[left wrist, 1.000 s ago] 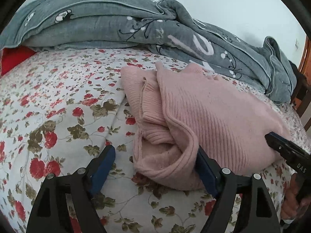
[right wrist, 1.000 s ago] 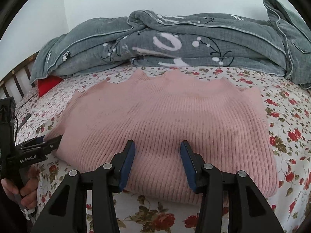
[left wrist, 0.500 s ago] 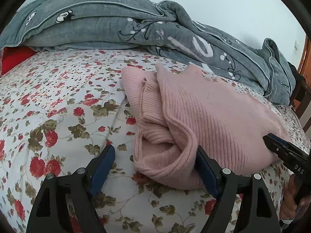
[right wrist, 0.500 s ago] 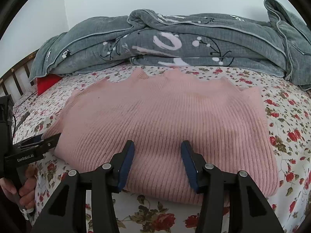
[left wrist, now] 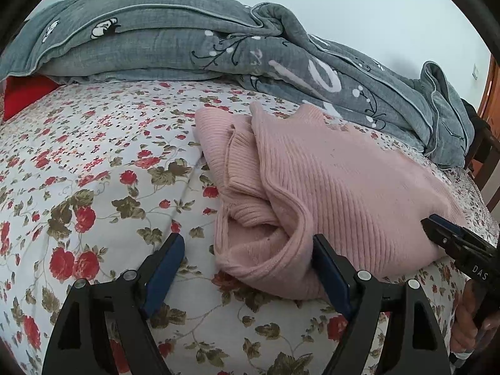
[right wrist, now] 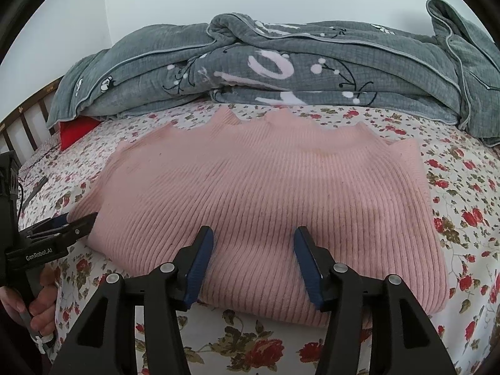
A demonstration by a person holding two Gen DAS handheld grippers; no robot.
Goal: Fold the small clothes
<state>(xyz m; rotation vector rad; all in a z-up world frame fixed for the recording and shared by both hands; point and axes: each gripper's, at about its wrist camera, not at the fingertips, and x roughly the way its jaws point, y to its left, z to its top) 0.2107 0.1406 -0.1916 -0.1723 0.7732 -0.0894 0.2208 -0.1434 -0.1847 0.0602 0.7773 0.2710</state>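
Observation:
A pink ribbed knit sweater (right wrist: pixel 265 193) lies folded in a flat rectangle on the flowered bed sheet (right wrist: pixel 462 206). In the left wrist view the sweater (left wrist: pixel 337 187) shows its layered left end, with folded sleeves tucked inside. My left gripper (left wrist: pixel 247 259) is open and empty, its jaws either side of the sweater's near left corner, just short of it. My right gripper (right wrist: pixel 254 250) is open and empty, low over the sweater's near edge at its middle. The left gripper also shows in the right wrist view (right wrist: pixel 68 223), and the right gripper in the left wrist view (left wrist: pixel 437 228).
A heaped grey quilt (right wrist: pixel 281 68) with white print lies along the back of the bed against the wall. A red cushion (right wrist: pixel 76 129) sticks out under its left end. A wooden bed rail (right wrist: pixel 22 125) is at far left, brown furniture (left wrist: pixel 492 93) at far right.
Both grippers have stayed open and nearly still; the views shift only slightly. The sweater has not moved.

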